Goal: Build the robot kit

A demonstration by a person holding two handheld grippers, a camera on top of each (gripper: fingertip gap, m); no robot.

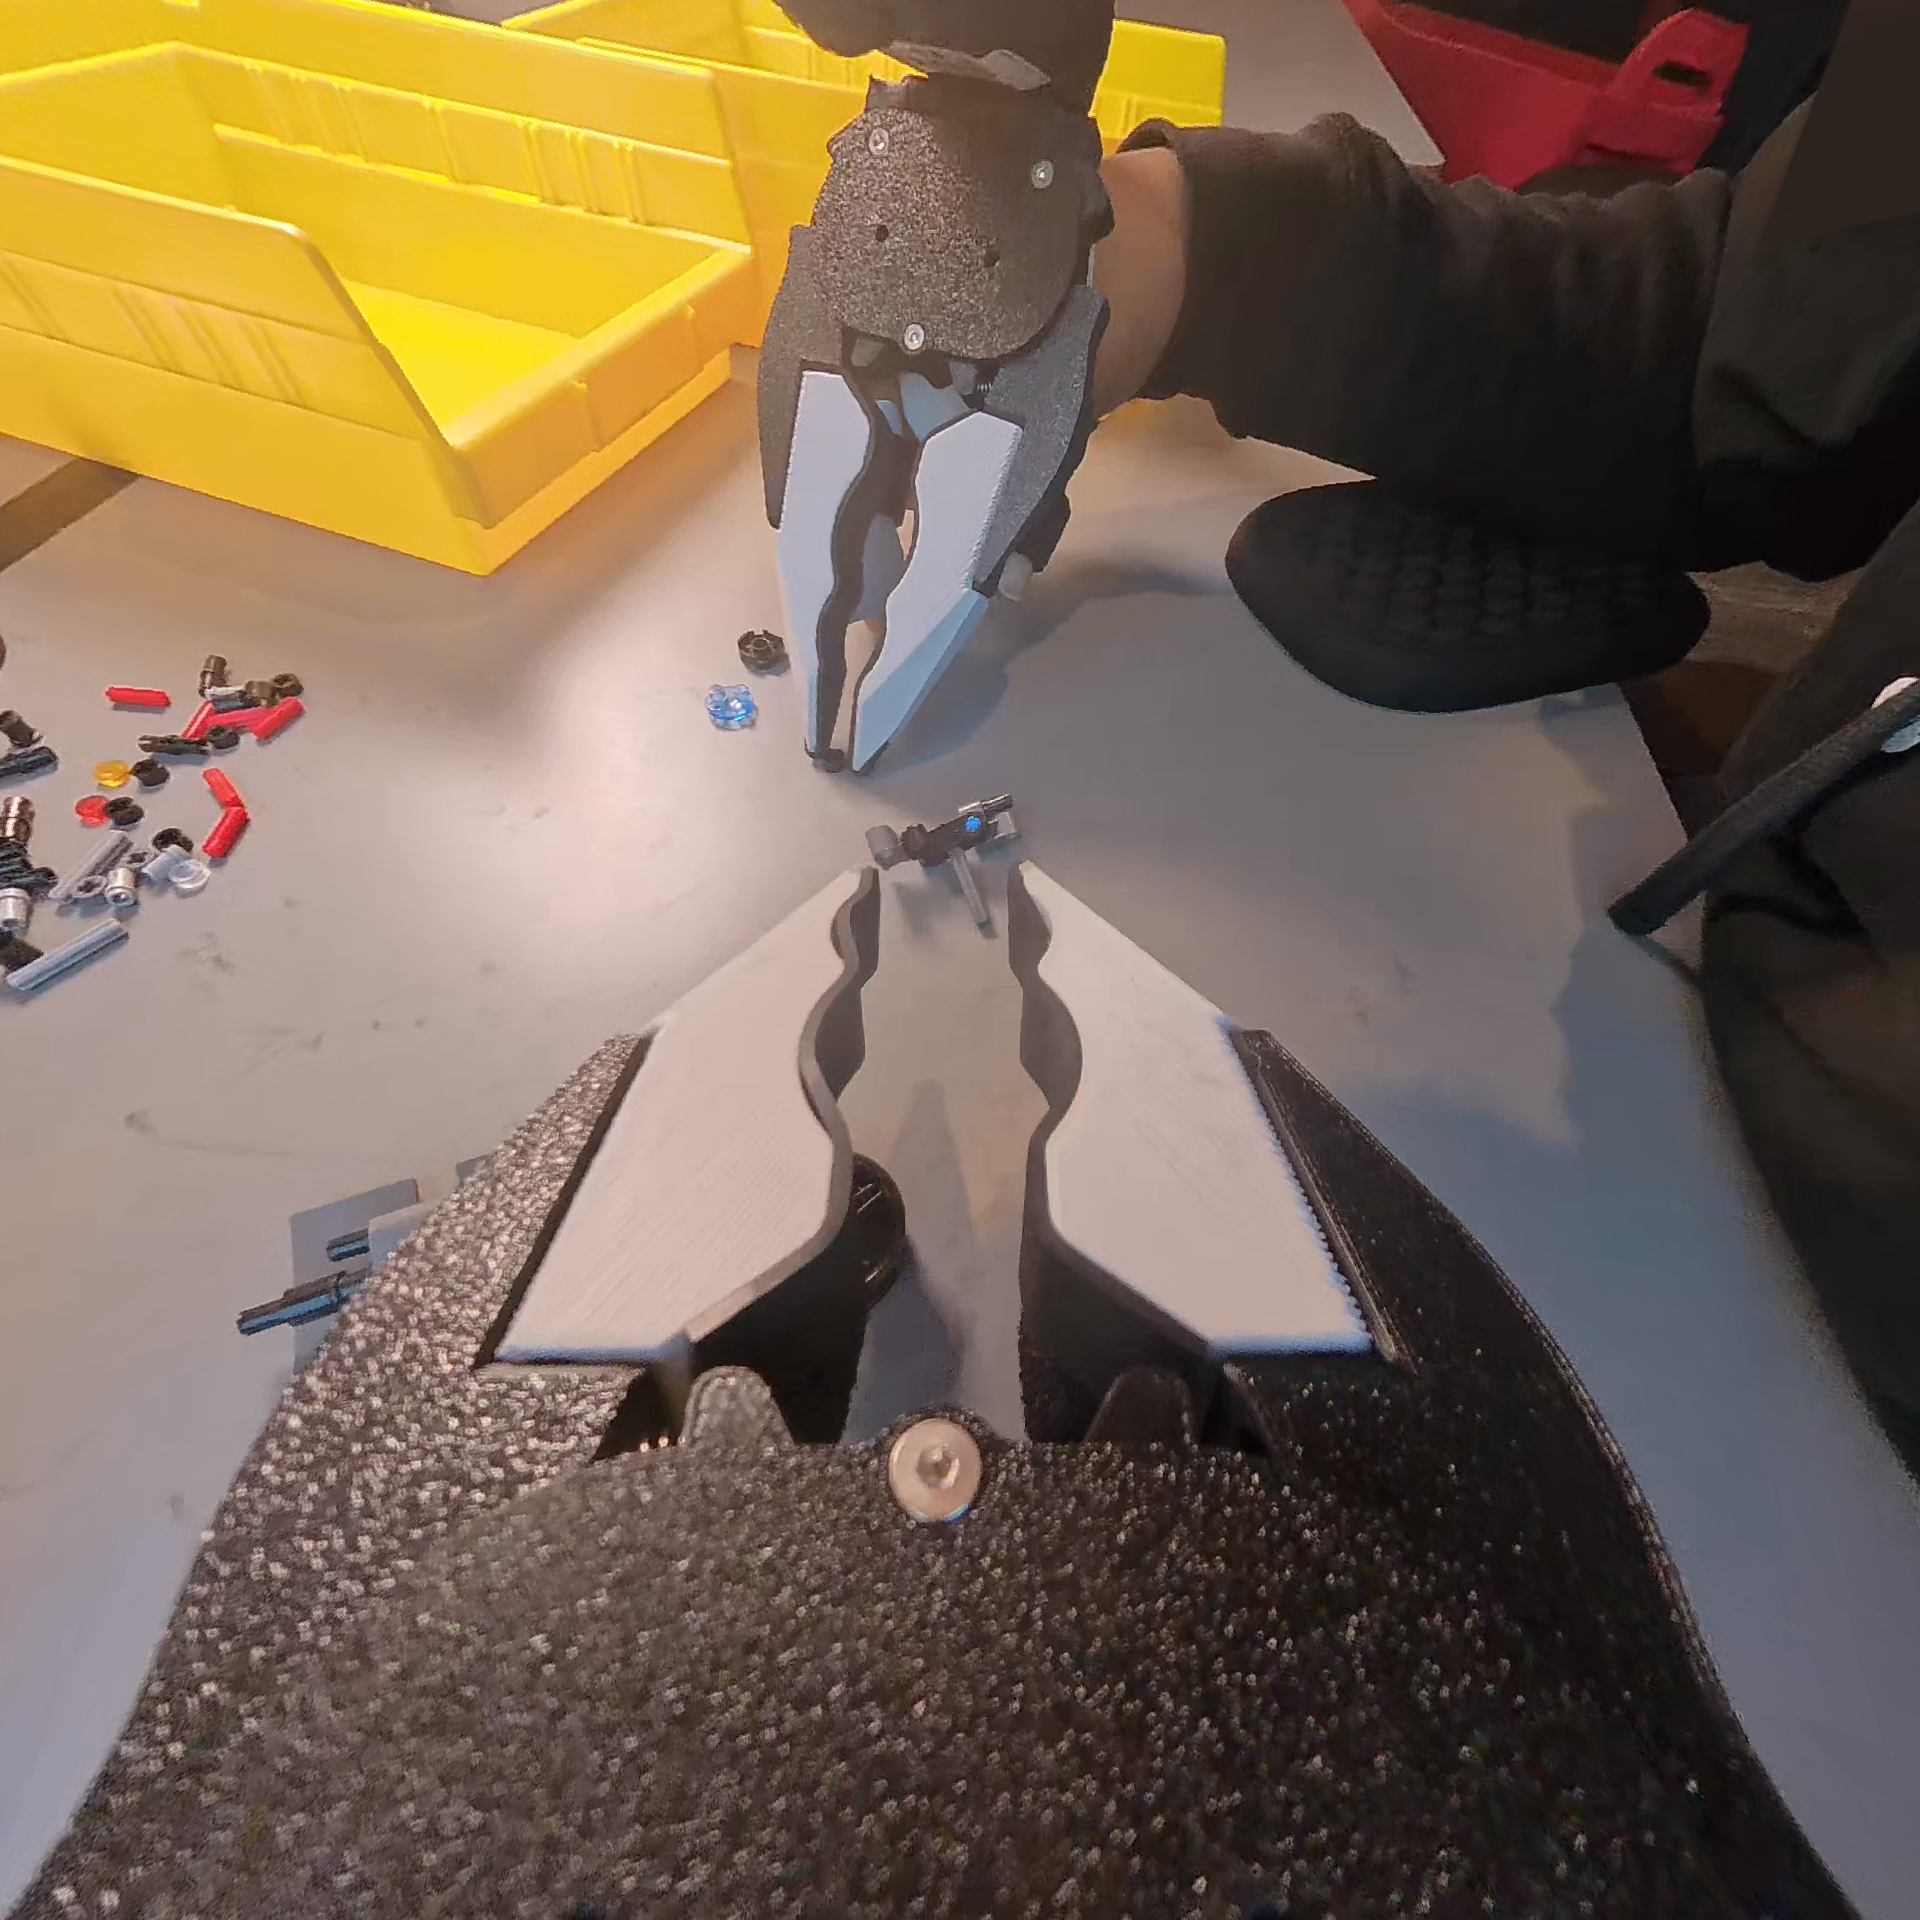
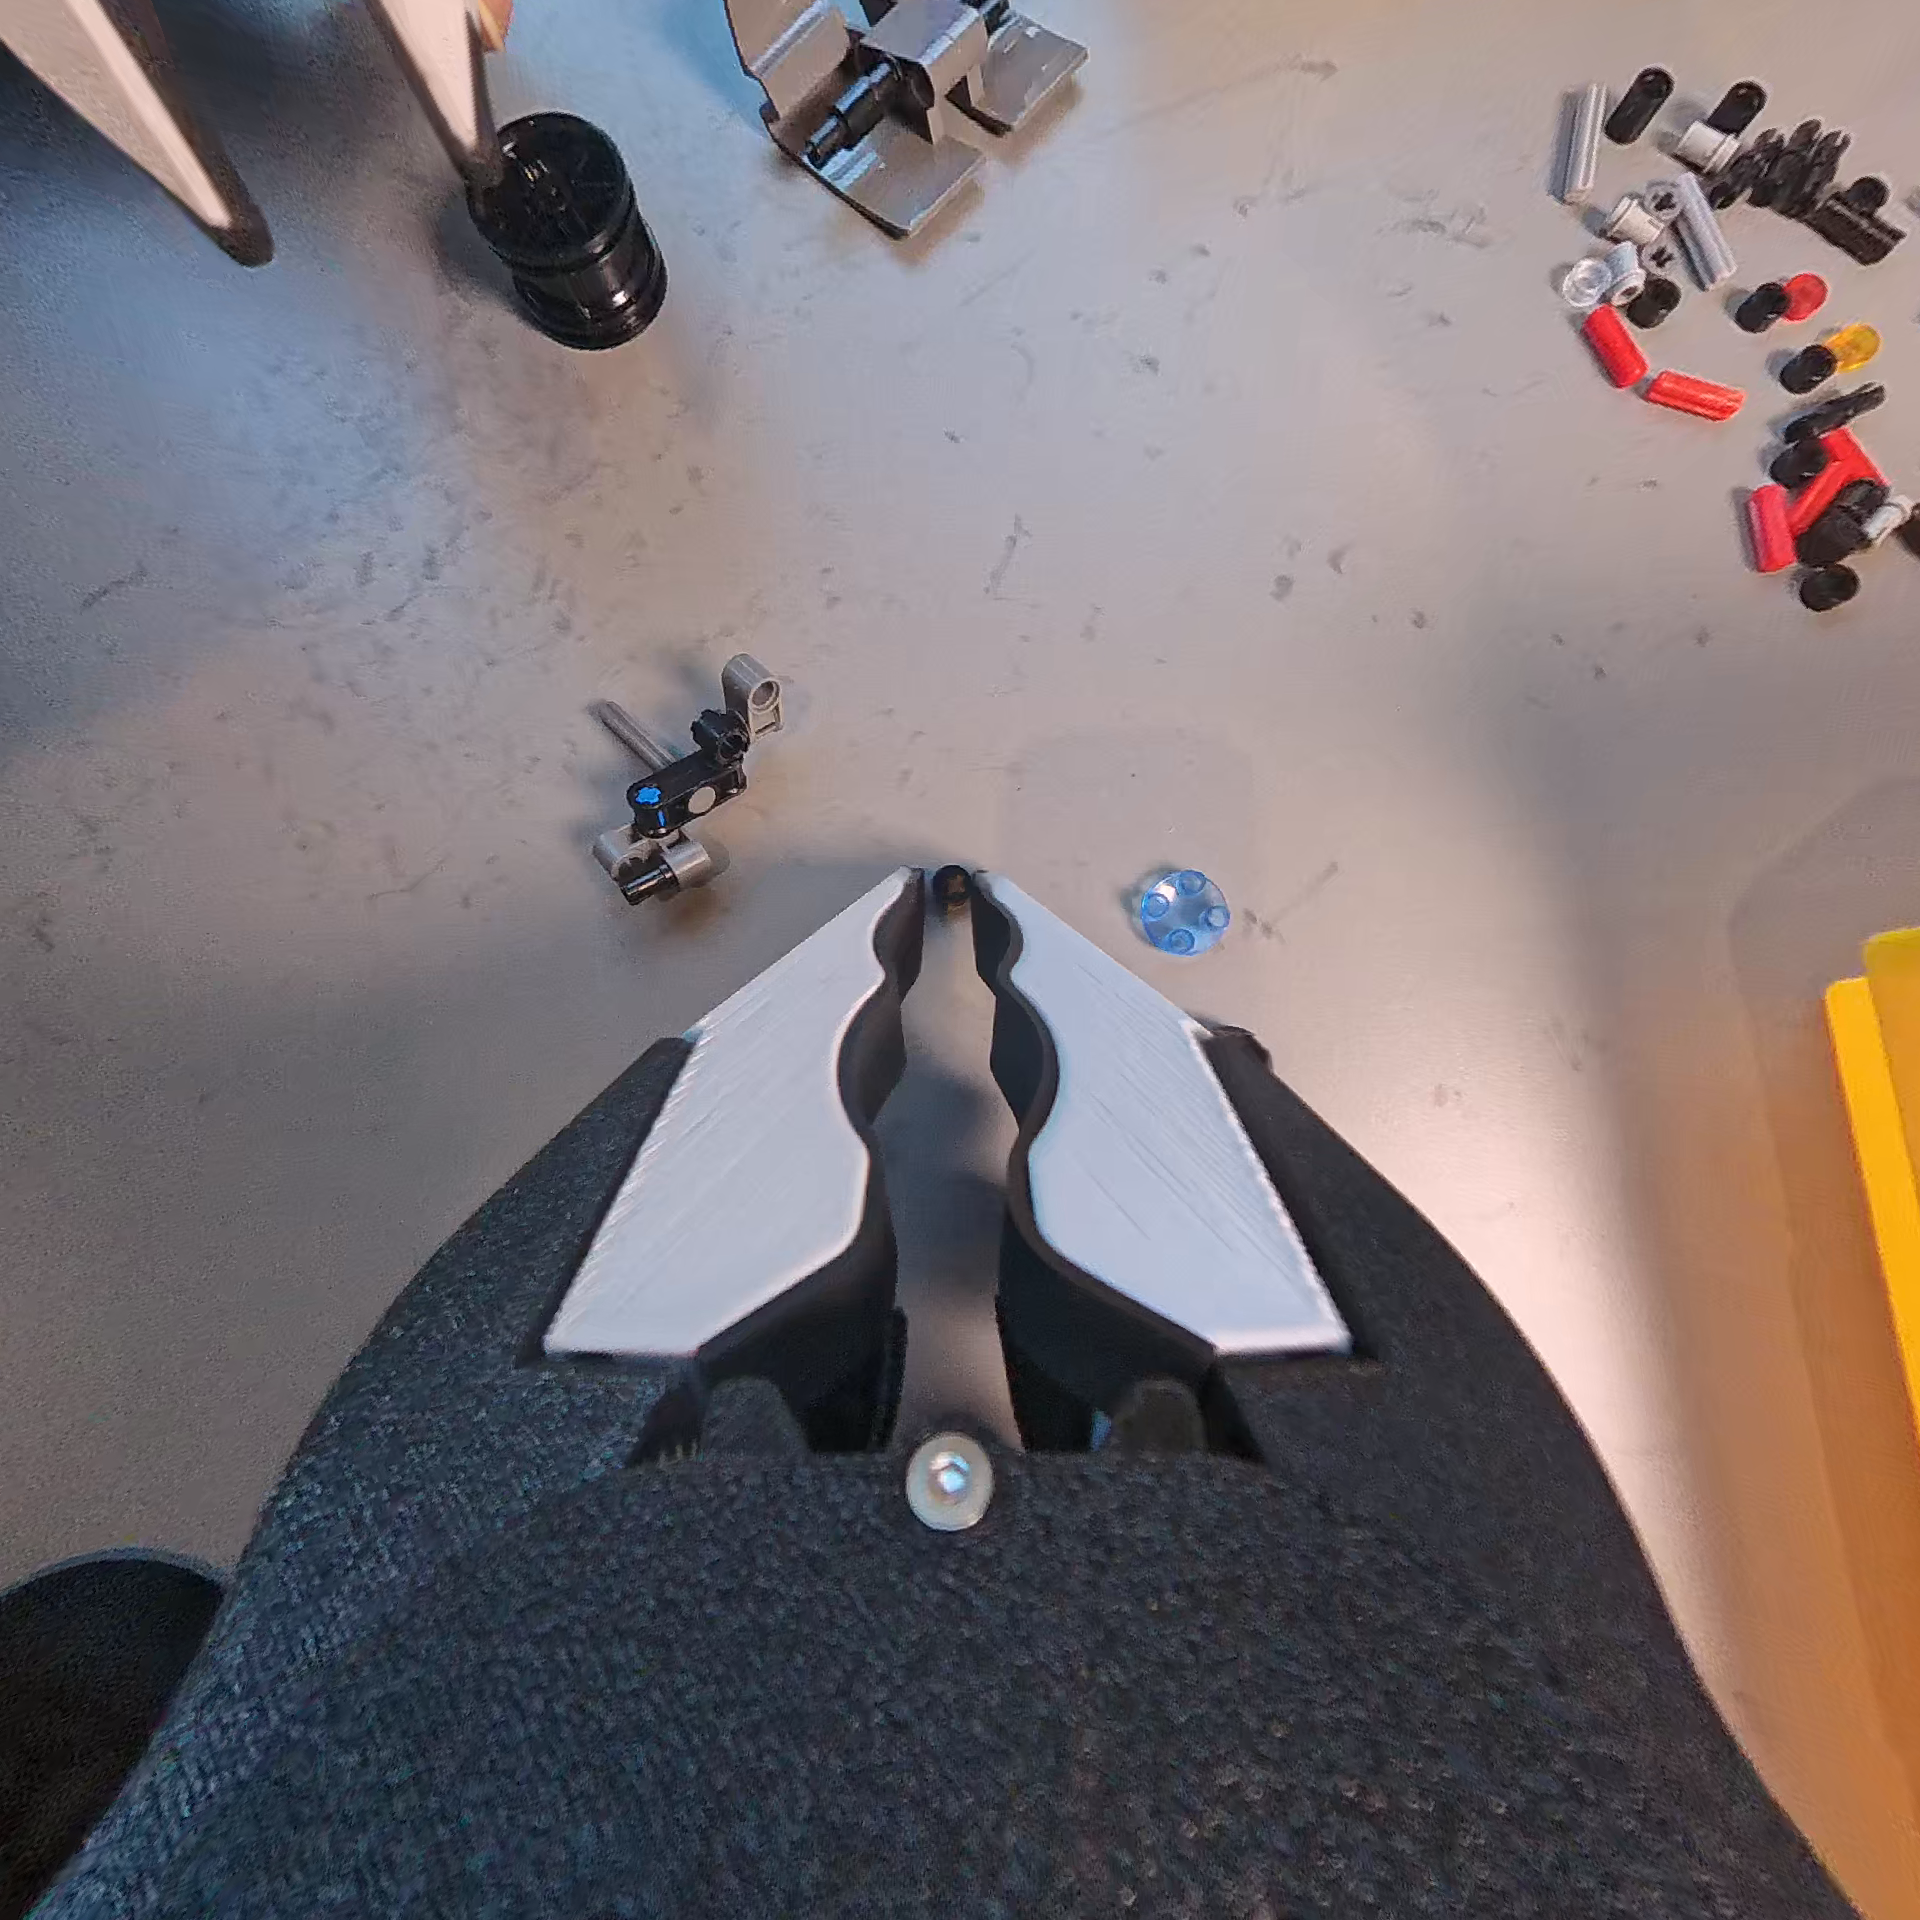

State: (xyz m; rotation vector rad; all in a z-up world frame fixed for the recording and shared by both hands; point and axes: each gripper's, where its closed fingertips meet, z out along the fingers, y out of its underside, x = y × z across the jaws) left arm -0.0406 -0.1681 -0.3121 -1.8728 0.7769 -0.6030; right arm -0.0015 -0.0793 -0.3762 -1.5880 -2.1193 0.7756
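Observation:
My left gripper (image 1: 945,883) is open and empty, low over the grey table. A small black-and-grey assembly with a blue pin and a grey axle (image 1: 940,842) lies just ahead of its tips. My right gripper (image 2: 948,883) is shut on a small black pin (image 2: 948,885), tips at the table. It also shows in the left wrist view (image 1: 840,758), pointing down beyond the assembly. In the right wrist view the assembly (image 2: 681,790) lies to its left and a clear blue round plate (image 2: 1179,911) to its right. The left gripper (image 2: 364,223) shows at top left.
Yellow bins (image 1: 364,312) stand at the back left. A pile of red, black and grey small parts (image 1: 135,810) lies left. A black wheel (image 2: 566,229) and a grey panel assembly (image 2: 914,114) lie near the left gripper. A small black round piece (image 1: 764,652) lies by the blue plate (image 1: 735,704). Left tips to right tips: about 12 cm.

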